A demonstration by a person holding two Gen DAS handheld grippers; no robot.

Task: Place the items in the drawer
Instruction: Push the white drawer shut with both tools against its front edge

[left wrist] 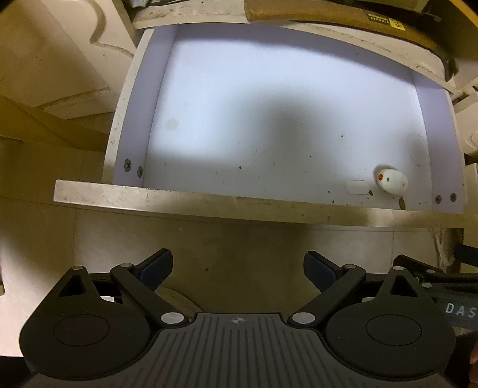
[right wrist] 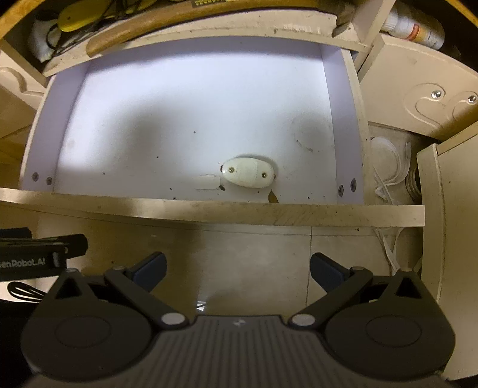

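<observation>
Fingers, left gripper [left wrist: 238, 268]: blue-padded black fingers [left wrist: 156, 267] are being held wide apart; nothing is being gripped between them.
Fingers, right gripper [right wrist: 238, 268]: blue-padded fingers [right wrist: 149, 268] are likewise being held spread wide, with nothing between them.
Position: both grippers are being held side by side above the tiled floor [right wrist: 254, 256], short of the drawer front.
Open white-lined wooden drawer [left wrist: 125, 143]: it is being presented pulled out, its pale bottom mostly bare and speckled with dark crumbs.
Small white oval plastic fitting with two screws [right wrist: 248, 173]: it is being seen against the inside of the front panel, right of centre; likely handle hardware, not an item.
Items to be placed: none are being shown in either view; their location cannot be told.
Wooden-handled tool [left wrist: 313, 13]: it is being seen on the shelf above the drawer's back edge.
Step judged: items are not yet being carried; a first pick-up is being awaited.
Technique note: the brightly lit rear-left floor is being favoured as a drop zone; the front panel [right wrist: 209, 213] is being cleared from above, and release is being made low.
</observation>
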